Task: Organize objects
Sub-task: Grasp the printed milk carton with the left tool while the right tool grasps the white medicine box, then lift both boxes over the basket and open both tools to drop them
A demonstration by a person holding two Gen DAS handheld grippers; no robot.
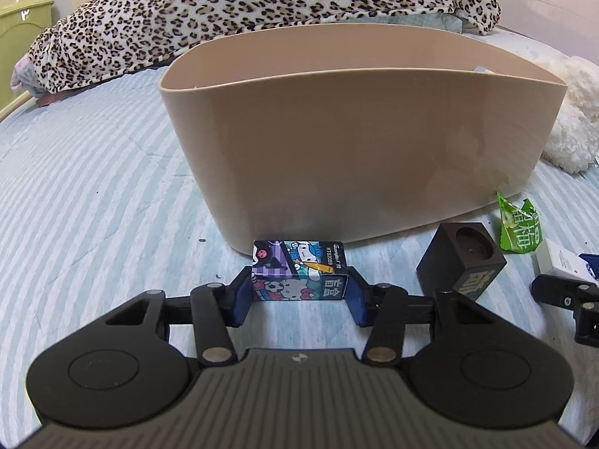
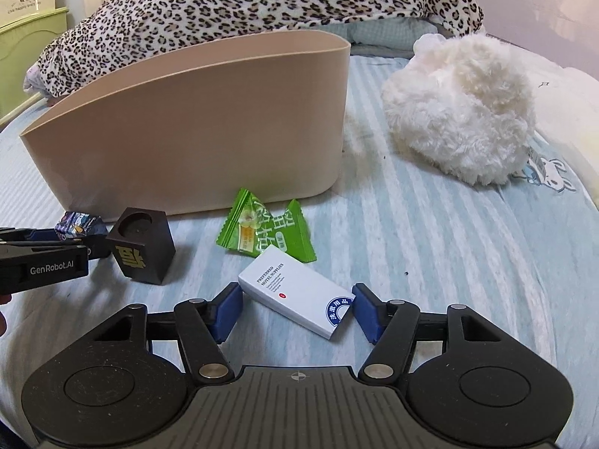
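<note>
L tool (image 1: 299, 293) pads touching cartoon box (image 1: 299, 275); R tool (image 2: 295, 312) wide, straddling white box (image 2: 299, 293).

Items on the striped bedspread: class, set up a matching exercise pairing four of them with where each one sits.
Things:
1. cartoon box
2. white hotel-supplies box
3. green snack packet
4. dark wooden cube

Places:
A. lies between the two boxes
B. against the beige bin, beside the cube
C. between the left hand-held gripper pads
D. between the open right hand-held gripper pads

Pairs: 1-C, 2-D, 3-B, 4-A
</note>
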